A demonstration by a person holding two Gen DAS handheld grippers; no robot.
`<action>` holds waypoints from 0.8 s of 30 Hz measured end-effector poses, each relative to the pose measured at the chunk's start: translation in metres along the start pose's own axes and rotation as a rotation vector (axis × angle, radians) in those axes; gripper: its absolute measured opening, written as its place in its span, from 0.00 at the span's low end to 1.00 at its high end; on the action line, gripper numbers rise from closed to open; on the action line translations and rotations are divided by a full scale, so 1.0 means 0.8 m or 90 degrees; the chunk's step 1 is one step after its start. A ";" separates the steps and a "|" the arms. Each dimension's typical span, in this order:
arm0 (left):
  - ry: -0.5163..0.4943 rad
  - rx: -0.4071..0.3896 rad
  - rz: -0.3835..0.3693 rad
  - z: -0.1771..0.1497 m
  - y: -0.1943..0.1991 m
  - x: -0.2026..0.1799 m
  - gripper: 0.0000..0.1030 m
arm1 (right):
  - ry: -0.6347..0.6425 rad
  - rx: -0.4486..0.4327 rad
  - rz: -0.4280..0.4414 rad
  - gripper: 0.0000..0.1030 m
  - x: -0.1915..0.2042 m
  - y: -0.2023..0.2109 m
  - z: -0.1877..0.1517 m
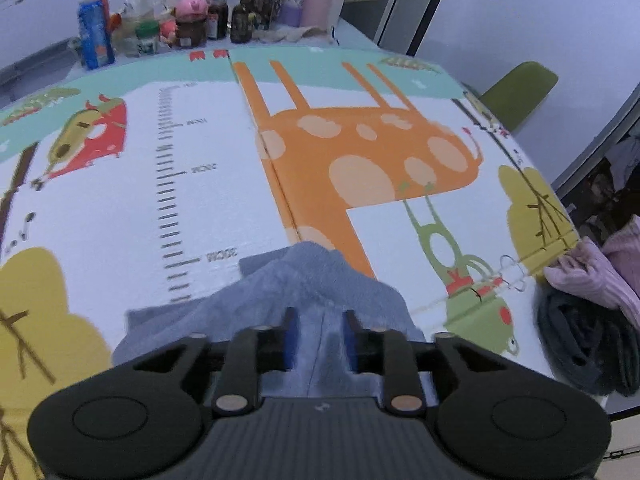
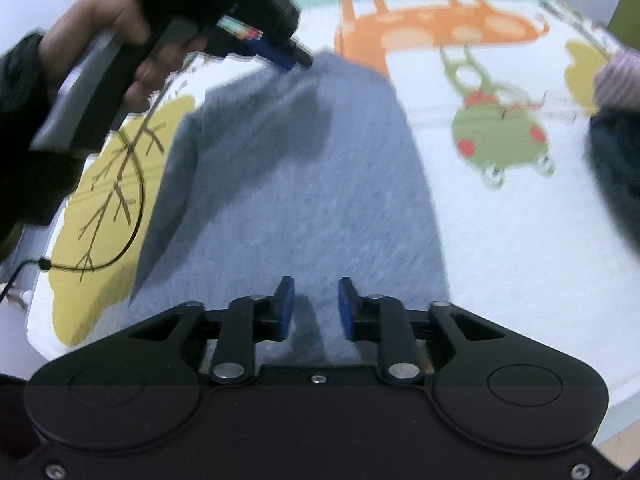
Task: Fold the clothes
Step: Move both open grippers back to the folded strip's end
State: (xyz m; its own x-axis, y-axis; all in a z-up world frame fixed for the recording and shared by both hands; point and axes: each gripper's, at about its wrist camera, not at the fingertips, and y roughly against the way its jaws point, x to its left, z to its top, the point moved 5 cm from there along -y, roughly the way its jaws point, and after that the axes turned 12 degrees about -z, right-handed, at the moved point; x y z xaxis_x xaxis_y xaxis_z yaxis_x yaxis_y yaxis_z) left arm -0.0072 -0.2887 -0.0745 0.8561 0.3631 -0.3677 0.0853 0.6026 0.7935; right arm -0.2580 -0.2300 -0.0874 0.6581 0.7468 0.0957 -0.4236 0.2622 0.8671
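A grey garment (image 1: 304, 276) (image 2: 300, 184) lies folded on the cartoon play mat (image 1: 200, 160) (image 2: 500, 240). In the left wrist view my left gripper (image 1: 319, 314) hangs just above the garment's far part, its blue pads apart and nothing pinched between them. In the right wrist view that left gripper (image 2: 298, 58) is held by a hand (image 2: 100, 28), with its tips at the garment's far edge. My right gripper (image 2: 315, 282) is open over the garment's near part, with cloth showing in the gap between its fingers.
At the mat's right edge a pink knit garment (image 1: 592, 276) (image 2: 618, 76) rests on a dark one (image 1: 580, 352) (image 2: 616, 160). Bottles and jars (image 1: 180, 20) crowd the far end of the table. A green chair (image 1: 520, 92) stands at the far right.
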 end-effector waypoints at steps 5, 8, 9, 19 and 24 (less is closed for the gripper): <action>-0.011 -0.038 0.035 -0.040 0.048 -0.001 0.57 | -0.005 -0.049 -0.014 0.42 -0.013 0.021 0.018; -0.002 -0.046 0.058 -0.066 0.067 0.002 0.64 | -0.019 -0.058 -0.025 0.46 -0.023 0.021 0.025; 0.003 -0.051 0.067 -0.074 0.072 0.003 0.65 | -0.024 -0.059 -0.027 0.46 -0.026 0.020 0.027; 0.071 -0.057 0.108 -0.162 0.109 0.014 0.74 | -0.026 -0.060 -0.012 0.55 -0.038 0.009 0.031; 0.113 -0.060 0.108 -0.196 0.114 0.013 0.75 | -0.027 -0.056 -0.008 0.63 -0.038 0.003 0.032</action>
State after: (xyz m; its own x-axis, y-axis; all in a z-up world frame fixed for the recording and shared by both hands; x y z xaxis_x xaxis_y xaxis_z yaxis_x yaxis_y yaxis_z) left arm -0.0703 -0.1185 -0.0817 0.7510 0.5784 -0.3185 -0.1072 0.5827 0.8056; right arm -0.2632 -0.2680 -0.0756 0.6885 0.7171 0.1079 -0.4676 0.3254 0.8219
